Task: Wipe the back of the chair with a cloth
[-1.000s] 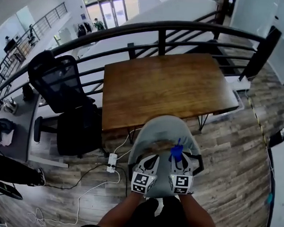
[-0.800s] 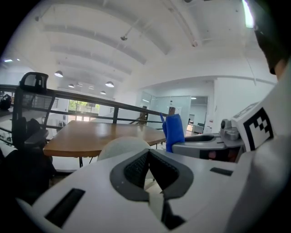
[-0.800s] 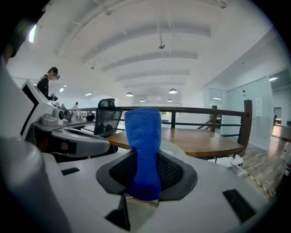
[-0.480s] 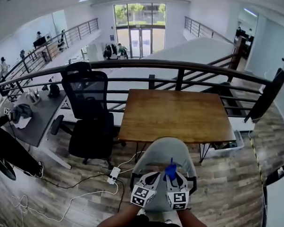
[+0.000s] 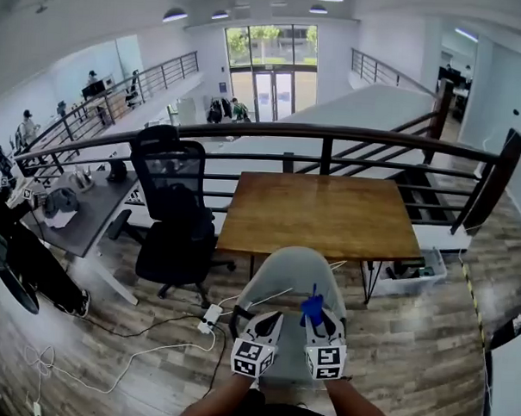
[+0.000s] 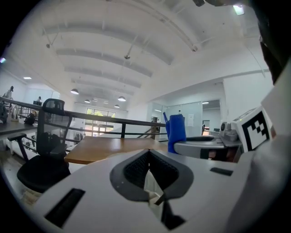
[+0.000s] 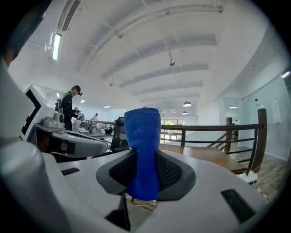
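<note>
My right tongs are clamped on the blue cloth. The cloth is pinched low between the ribbed pads and stands up out of the jaws as a folded roll. My left tongs are drawn together with nothing between them, and the pads meet along a thin seam. From the left gripper view I can see the cloth poking up beside me. The two tools are held side by side, close together and near my body.

In the head view both tongs sit over the grey chair, which is tucked up to the wooden table. Its rounded back is directly under my hands. Neither gripper view shows any chair surface; both look out level over the table top toward the railing and the ceiling. So I judge the cloth is held above the chair and is not on it. A black office chair stands well off to the left and plays no part in this.

I take this as the approach, with the cloth in hand and no wiping started. Next I need to tip the right tongs down so the free end of the cloth meets the chair back. Then I drag it across the curved shell with light, even pressure. The left tongs could steady the chair if it shifts.
</note>
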